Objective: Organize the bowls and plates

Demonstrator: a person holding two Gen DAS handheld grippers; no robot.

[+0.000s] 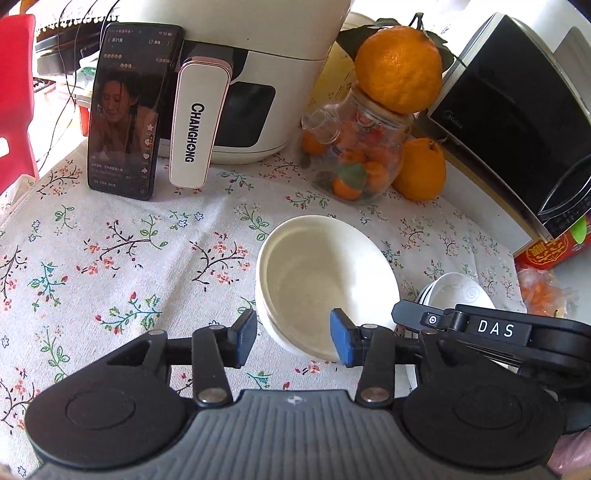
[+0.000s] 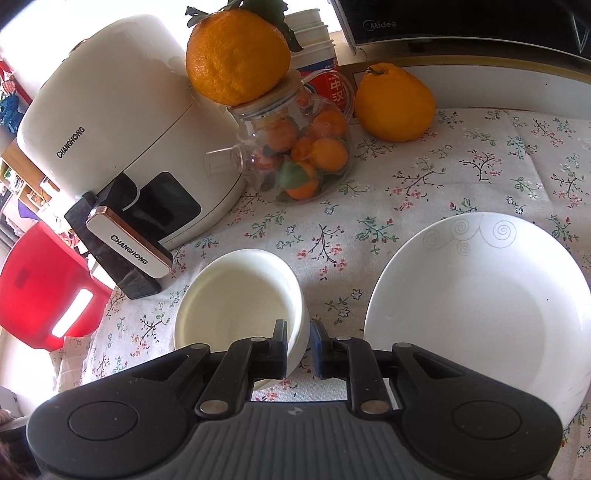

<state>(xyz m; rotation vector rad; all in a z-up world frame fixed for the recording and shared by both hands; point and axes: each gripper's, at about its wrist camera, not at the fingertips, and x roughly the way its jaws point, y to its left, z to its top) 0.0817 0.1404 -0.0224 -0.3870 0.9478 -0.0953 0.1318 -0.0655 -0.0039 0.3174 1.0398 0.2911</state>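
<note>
While both claws sit low over the floral tablecloth, the white bowl stands mouth-up near the table's front edge, just left of the plate. It's round, so no real long axis; opening faces up. A double rim on its left side suggests two bowls nested, can't be sure.

L gripper: jaws apart, not gripping. Left pad sits just outside the bowl's left wall, right pad over the bowl's near rim, neither visibly pressing.

R gripper: jaws narrow, astride the bowl's right wall, one pad inside & one outside. Whether the pads actually pinch it, can't tell.

Plate lies flat, face up, beside the bowl w/ a strip of cloth between; faint grey swirl pattern on its far rim.

Writing:
- "CHANGHONG" on the air fryer, on body & drawer handle.
- "Midea" on the microwave at back right.
- "DAS" on the R gripper's body, seen from the left wrist view.
- Phone leans upright against the fryer, screen lit, text too small to read.
- Chinese characters on a red/white tub behind the glass jar; an orange sits on the jar's lid.
</note>
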